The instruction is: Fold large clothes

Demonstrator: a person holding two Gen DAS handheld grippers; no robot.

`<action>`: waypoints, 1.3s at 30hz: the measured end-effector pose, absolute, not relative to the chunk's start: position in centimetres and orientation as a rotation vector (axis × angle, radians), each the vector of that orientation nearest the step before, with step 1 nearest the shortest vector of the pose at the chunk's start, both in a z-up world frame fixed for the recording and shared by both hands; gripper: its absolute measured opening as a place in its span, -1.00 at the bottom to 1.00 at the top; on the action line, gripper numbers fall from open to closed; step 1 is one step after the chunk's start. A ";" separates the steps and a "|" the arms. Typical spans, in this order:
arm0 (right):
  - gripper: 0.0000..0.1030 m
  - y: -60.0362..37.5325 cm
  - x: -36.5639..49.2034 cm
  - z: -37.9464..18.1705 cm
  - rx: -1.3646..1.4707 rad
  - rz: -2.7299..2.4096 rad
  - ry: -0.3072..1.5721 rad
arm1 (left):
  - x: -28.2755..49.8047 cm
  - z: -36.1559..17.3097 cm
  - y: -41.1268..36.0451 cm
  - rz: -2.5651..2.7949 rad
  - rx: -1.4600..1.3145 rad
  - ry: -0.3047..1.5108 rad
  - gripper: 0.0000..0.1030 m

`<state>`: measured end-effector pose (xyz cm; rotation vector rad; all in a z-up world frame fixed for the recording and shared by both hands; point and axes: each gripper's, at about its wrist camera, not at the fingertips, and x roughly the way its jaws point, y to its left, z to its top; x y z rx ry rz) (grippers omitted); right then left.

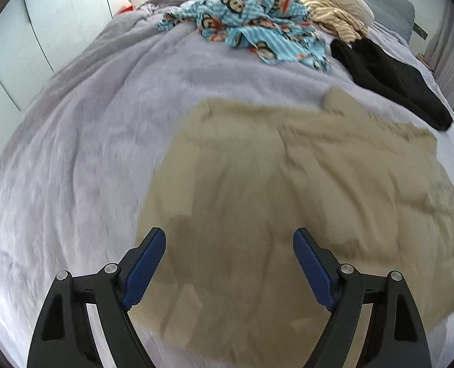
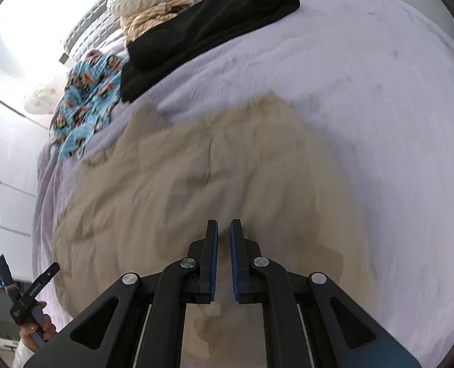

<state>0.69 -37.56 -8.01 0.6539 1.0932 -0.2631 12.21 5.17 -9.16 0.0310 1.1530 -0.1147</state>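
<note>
Jaws spread wide on the left gripper (image 1: 229,242), nothing between them; those of the right gripper (image 2: 224,230) stand nearly together with only a thin gap, and I can make out no cloth pinched there. Both hang above the tan garment (image 1: 288,190), which lies spread flat on the lavender bedspread (image 1: 89,141), seemingly laid out so its edges can be taken for a fold. Beyond the tan garment, toward the head of the bed, wait a black garment (image 1: 389,82), a blue cartoon-print piece (image 1: 257,27) and a cream knit bundle (image 1: 340,3), kept clear of the working patch, I'd guess.
</note>
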 end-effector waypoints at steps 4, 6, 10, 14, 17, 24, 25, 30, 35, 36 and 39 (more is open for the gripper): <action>-0.83 -35.8 -2.3 -7.8 0.675 -0.250 1.108 | 9.2 -9.4 5.1 -0.139 0.038 1.183 0.67; -0.83 -35.0 -4.4 -7.8 0.703 -0.254 1.109 | 7.8 -9.6 5.4 -0.146 0.028 1.191 0.89; -0.73 -33.8 -7.9 -8.4 0.768 -0.253 1.130 | 5.2 -9.8 6.4 -0.154 -0.029 1.214 1.00; 0.23 -32.9 -10.3 -9.6 0.830 -0.257 1.145 | 3.4 -10.7 6.9 -0.161 -0.050 1.270 1.00; 0.34 -32.9 -10.8 -10.4 0.902 -0.238 1.137 | 2.8 -11.3 7.6 -0.138 -0.086 1.292 1.00; 0.82 -33.3 -10.9 -11.5 0.990 -0.220 1.099 | 2.9 -12.0 9.3 -0.136 -0.223 1.311 1.00; 0.99 -33.4 -10.9 -11.7 1.005 -0.215 1.094 | 2.9 -12.0 9.5 -0.144 -0.249 1.306 1.00; 0.99 -34.0 -10.3 -12.9 1.108 -0.199 1.052 | 3.0 -12.1 10.9 -0.194 -0.401 1.284 1.00; 0.99 -33.9 -9.4 -13.9 1.173 -0.174 1.029 | 3.7 -13.8 12.2 -0.243 -0.510 1.316 1.00; 0.99 -33.8 -9.3 -14.1 1.181 -0.167 1.027 | 3.9 -14.2 12.5 -0.245 -0.526 1.327 1.00; 0.99 -33.7 -8.6 -14.7 1.209 -0.142 1.023 | 4.9 -15.3 13.8 -0.270 -0.608 1.342 1.00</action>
